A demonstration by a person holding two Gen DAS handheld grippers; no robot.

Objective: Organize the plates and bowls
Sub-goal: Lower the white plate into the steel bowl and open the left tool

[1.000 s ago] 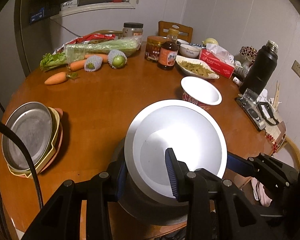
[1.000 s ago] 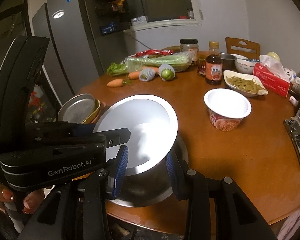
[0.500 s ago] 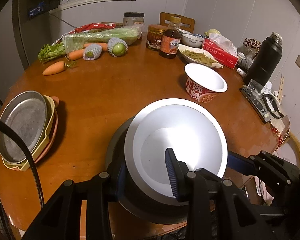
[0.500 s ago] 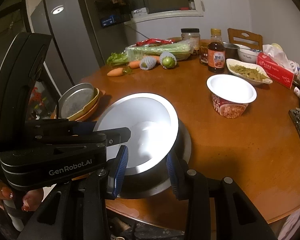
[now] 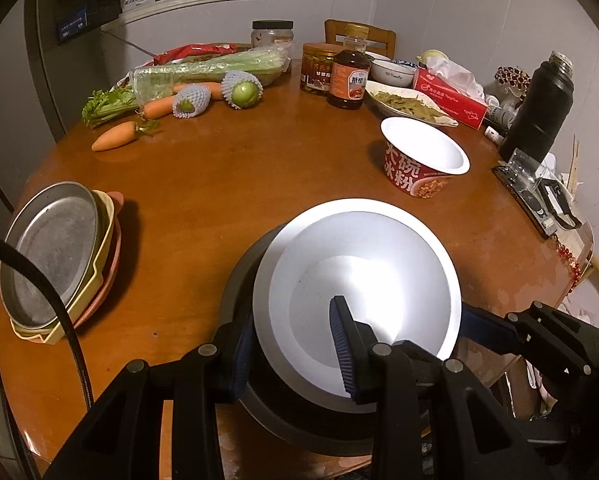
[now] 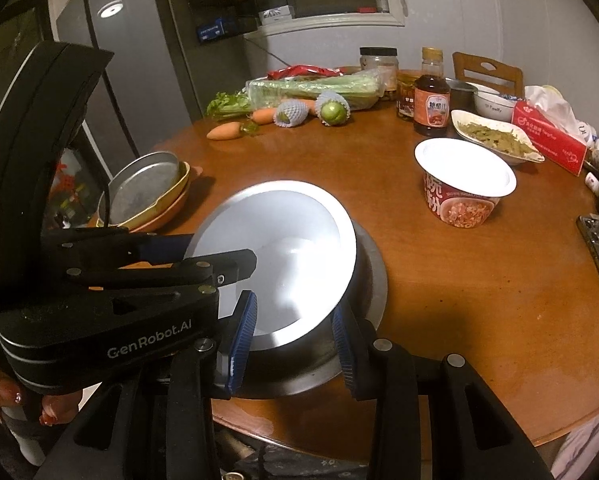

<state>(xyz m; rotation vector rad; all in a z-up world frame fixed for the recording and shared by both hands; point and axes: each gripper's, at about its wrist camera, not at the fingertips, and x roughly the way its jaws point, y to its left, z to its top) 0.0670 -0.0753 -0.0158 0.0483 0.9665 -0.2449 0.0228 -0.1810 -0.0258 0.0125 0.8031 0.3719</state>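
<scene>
A shiny steel bowl (image 5: 363, 280) hangs tilted just over a larger dark steel bowl (image 5: 241, 280) near the table's front edge. My left gripper (image 5: 291, 350) is shut on its near rim, one pad inside and one outside. My right gripper (image 6: 291, 338) is shut on the same bowl (image 6: 283, 248) at another part of the rim, with the larger bowl (image 6: 373, 280) beneath. In the right wrist view the left gripper (image 6: 207, 254) shows at the bowl's left side. A stack of plates (image 5: 51, 256), a metal one on yellow and pink ones, lies at the table's left edge.
On the round wooden table (image 5: 227, 184) an instant noodle cup (image 5: 423, 160) stands just beyond the bowls. Carrots, celery and netted fruit (image 5: 241, 90) lie at the back left. A sauce bottle (image 5: 349, 74), a dish of greens, a tissue box and a black flask (image 5: 539, 108) crowd the back right.
Both grippers and the steel bowl have sunk slightly toward the larger bowl. Both grips are unchanged.
</scene>
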